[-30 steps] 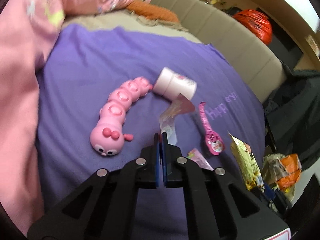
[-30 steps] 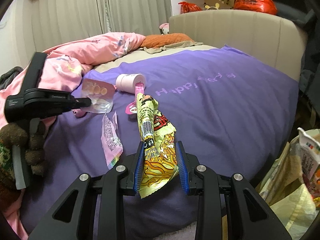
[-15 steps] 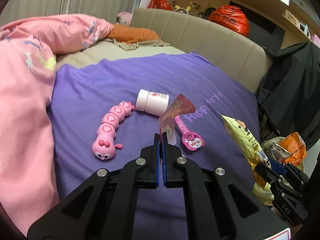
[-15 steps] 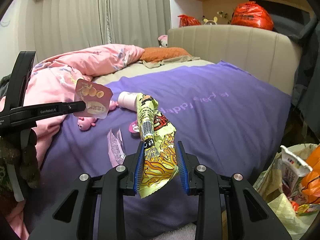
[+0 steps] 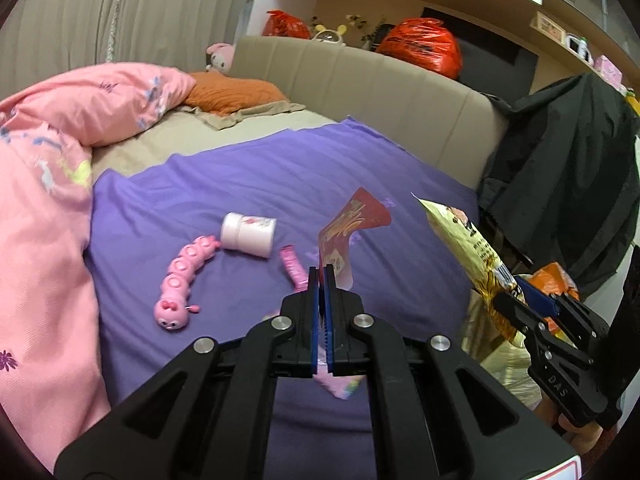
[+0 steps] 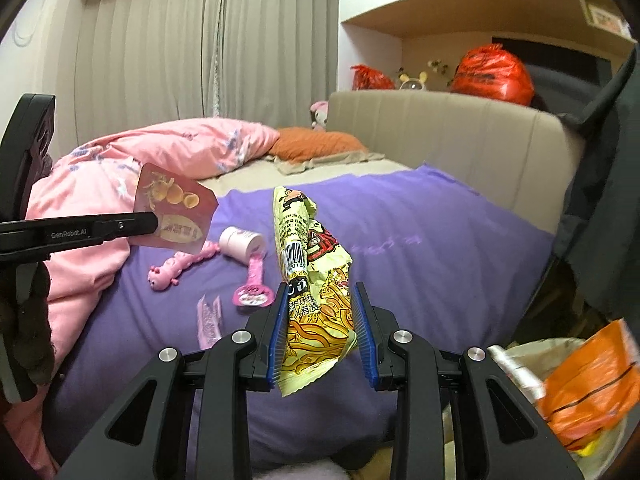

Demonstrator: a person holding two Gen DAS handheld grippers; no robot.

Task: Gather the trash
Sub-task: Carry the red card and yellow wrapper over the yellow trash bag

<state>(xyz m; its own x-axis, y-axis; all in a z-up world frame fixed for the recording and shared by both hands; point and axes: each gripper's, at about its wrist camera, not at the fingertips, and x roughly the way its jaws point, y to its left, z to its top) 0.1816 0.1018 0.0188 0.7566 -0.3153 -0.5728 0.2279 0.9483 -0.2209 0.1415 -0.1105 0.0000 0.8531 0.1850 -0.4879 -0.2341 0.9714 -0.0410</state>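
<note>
Left gripper (image 5: 322, 276) clamped shut on red wrapper (image 5: 352, 228), pointing downward. Right gripper (image 6: 322, 312) part-closed on yellow snack bag (image 6: 312, 280), also tilted down.

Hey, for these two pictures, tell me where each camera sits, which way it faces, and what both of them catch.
Left wrist: on the left gripper, facing across the purple blanket toward the headboard; its jaws pinch a red wrapper; the right gripper shows at the right.
Right wrist: on the right gripper, facing the bed and curtains; it holds a yellow noodle packet; the left gripper enters from the left.
Shared: both wrappers, pink caterpillar toy, white jar.
</note>
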